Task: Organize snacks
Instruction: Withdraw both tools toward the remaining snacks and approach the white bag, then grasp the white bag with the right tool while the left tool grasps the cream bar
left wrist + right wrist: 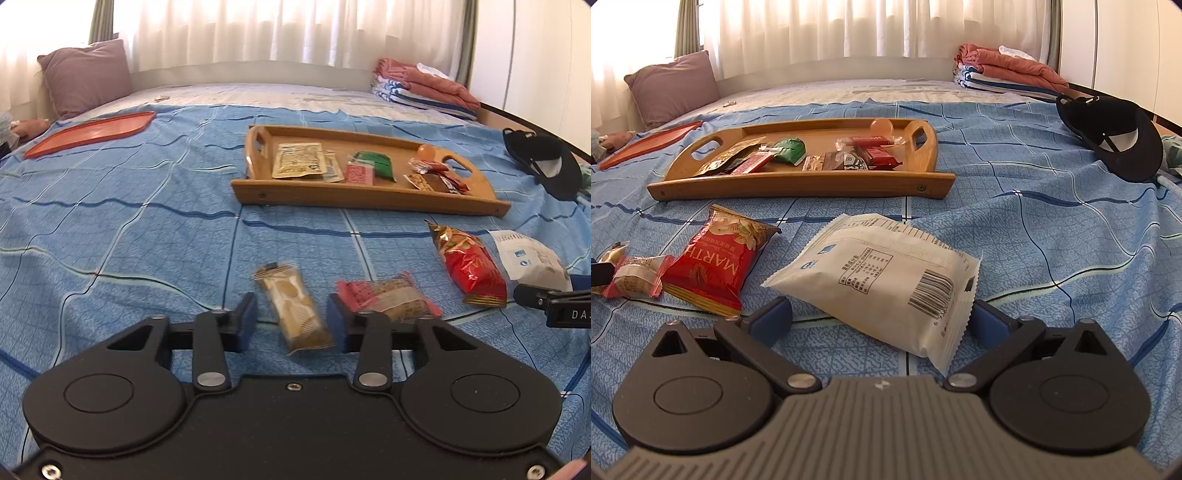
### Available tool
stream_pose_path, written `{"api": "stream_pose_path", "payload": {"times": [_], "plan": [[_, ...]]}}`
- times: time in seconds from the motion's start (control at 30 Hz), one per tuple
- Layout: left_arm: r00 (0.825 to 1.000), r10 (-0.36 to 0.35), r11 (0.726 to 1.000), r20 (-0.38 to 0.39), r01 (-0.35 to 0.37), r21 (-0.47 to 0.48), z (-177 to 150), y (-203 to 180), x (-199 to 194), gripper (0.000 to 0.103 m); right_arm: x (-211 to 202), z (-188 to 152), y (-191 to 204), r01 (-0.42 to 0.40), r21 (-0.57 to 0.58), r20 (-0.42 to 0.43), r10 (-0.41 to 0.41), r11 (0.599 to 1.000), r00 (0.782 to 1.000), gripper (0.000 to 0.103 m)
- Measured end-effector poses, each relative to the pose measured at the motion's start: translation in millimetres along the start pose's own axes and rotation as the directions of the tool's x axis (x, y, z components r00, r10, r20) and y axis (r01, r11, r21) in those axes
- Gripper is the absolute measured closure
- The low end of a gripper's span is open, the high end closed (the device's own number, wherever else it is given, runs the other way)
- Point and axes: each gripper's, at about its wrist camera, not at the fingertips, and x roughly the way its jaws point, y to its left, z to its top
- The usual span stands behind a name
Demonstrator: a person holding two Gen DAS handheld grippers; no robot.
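Observation:
A tan snack packet (pixel 295 314) lies slantwise between the blue pads of my left gripper (pixel 291 321). The jaws stand narrow and pinch it, and the packet looks blurred. Right of it lie a pink-wrapped snack (pixel 388 295), a red packet (pixel 469 266) and a white packet (pixel 532 258). In the right wrist view my right gripper (pixel 881 317) stands wide open around the near end of the white packet (pixel 882 273), its pads apart from it. The wooden tray (pixel 332 195) further back holds several small snacks.
Everything lies on a bed with a blue checked cover (pixel 129 229). An orange-red flat tray (pixel 92 133) and a purple pillow (pixel 86 77) are at the far left. Folded blankets (pixel 424 85) sit at the far right, with a black cap (pixel 1115 136) nearer.

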Motion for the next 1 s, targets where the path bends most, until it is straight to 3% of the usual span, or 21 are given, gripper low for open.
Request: {"api": "stream_pose_path", "payload": {"times": [0.1, 0.27, 0.63, 0.73, 0.87, 1.0], "plan": [[1.0, -0.003, 1.0, -0.003, 0.003, 0.011, 1, -4, 2, 0.076, 0, 4, 0, 0.001, -0.004, -0.011, -0.002, 1.0, 1.0, 0.0], [1.0, -0.004, 1.0, -0.015, 0.004, 0.007, 0, -2, 5, 0.076, 5, 13, 6, 0.011, -0.058, -0.021, -0.012, 0.998, 1.0, 0.0], [1.0, -0.001, 1.0, -0.02, 0.001, -0.004, 1, 0, 10, 0.075, 6, 20, 10, 0.055, -0.106, 0.048, -0.05, 0.993, 0.998, 0.0], [1.0, -0.004, 1.0, -0.017, 0.004, -0.001, 1, 1, 11, 0.075, 0, 18, 18, 0.119, -0.198, 0.109, -0.099, 0.973, 0.989, 0.0], [1.0, -0.002, 1.0, -0.012, 0.003, 0.007, 0, 0, 11, 0.075, 2, 17, 32, 0.169, -0.371, 0.131, -0.128, 0.913, 0.983, 0.0], [1.0, -0.003, 1.0, -0.008, 0.003, 0.006, -1, 0, 11, 0.075, 4, 17, 37, 0.122, -0.427, 0.102, -0.087, 0.896, 0.991, 0.024]]}}
